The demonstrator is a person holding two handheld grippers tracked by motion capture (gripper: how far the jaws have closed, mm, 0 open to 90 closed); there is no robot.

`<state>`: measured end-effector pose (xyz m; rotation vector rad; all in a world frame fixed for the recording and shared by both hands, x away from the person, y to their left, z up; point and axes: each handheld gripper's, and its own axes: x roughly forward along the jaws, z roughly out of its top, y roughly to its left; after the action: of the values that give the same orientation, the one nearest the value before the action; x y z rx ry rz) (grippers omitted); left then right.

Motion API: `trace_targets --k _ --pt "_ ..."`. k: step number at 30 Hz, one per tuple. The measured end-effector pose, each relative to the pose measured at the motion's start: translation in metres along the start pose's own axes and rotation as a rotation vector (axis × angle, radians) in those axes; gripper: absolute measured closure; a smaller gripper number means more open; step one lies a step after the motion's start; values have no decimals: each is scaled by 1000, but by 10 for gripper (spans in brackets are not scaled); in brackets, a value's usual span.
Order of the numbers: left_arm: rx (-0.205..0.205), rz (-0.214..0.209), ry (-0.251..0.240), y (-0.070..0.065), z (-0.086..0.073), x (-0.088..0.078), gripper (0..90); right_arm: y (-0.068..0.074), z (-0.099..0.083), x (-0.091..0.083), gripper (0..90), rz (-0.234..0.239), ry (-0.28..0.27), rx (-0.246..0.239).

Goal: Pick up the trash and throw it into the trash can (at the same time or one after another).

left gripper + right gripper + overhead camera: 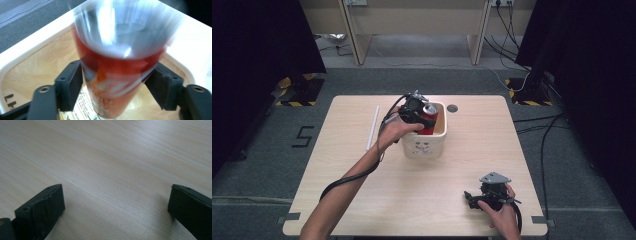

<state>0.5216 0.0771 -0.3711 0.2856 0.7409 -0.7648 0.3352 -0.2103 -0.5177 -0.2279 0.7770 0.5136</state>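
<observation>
Because the right gripper (476, 199) has no part in the work at this moment, it lies low at the near right of the table (362, 200), its jaws spread wide over bare wood with nothing between them, as the right gripper view shows; parked there, it leaves the other hand free room. Farther off, the left gripper (424, 116) reaches over the near rim of the white basket (424, 147), held from above so that its jaws can straddle the red can (110, 82) from the sides. In the left gripper view the can stands directly between the two jaws and rises past them toward the camera, its silver top blurred; a narrow gap seems to show at the left jaw, and the can's edge meets the right one, so I judge the jaws open around the can rather than clamped on it, probably a release or a grip about to be taken. Below the jaws lies the basket's pale lining, with a printed paper under the can's foot. Beyond the gripper, in the high view, the can leans slightly inside the basket's far half.
</observation>
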Motion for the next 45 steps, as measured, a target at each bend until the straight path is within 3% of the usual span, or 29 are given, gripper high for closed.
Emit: trace_targets --k 6,9,18,32,45 --pt "-15 -4 -34 2 2 -9 220 0 0 0 6 -2 2 -4" --pt "-28 -7 -74 4 5 -22 206 0 0 0 5 -2 3 -5" --pt "-40 1 -114 12 8 -50 203 0 0 0 5 -1 0 -6" --pt "-99 51 -154 44 -10 -80 206 0 0 0 5 1 1 -3" --pt "-150 87 -171 68 -28 -94 210 0 0 0 5 1 1 -3"
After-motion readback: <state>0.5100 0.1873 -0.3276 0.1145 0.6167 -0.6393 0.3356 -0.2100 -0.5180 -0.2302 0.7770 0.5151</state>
